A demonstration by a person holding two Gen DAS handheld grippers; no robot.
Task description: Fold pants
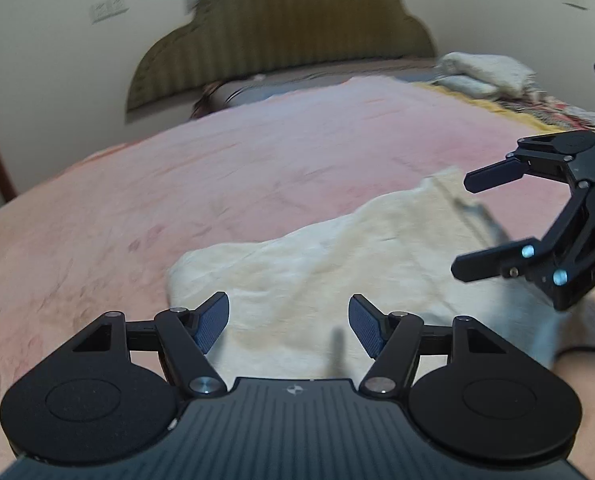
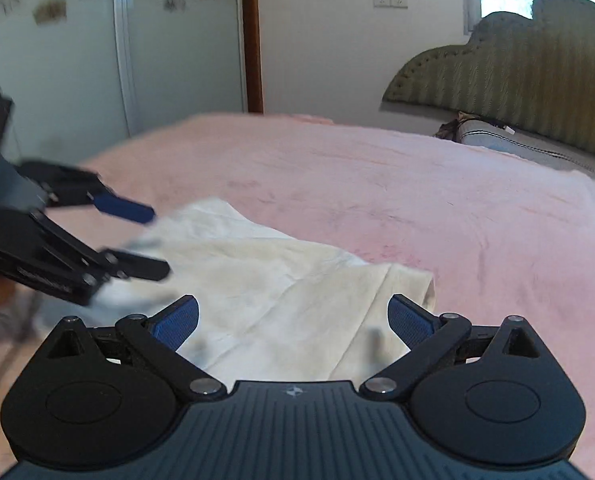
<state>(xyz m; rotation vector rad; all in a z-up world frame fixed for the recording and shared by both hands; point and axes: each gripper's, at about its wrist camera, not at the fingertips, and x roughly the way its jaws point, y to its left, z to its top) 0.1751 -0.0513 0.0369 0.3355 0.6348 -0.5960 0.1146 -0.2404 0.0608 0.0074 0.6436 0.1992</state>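
The cream-white pants (image 1: 321, 264) lie folded in a flat bundle on the pink bed cover (image 1: 217, 184); they also show in the right wrist view (image 2: 265, 280). My left gripper (image 1: 289, 320) is open and empty, held just above the near part of the pants. My right gripper (image 2: 293, 320) is open and empty over the other near side of the bundle. The right gripper also shows in the left wrist view (image 1: 463, 226) at the right, jaws apart above the pants. The left gripper shows in the right wrist view (image 2: 159, 240) at the left, blurred.
A padded olive headboard (image 1: 281, 40) stands at the far end of the bed. Folded bedding and a patterned quilt (image 1: 489, 72) lie at the far right. A wardrobe or door panel (image 2: 97, 48) and a brown door frame (image 2: 253, 36) stand beyond the bed.
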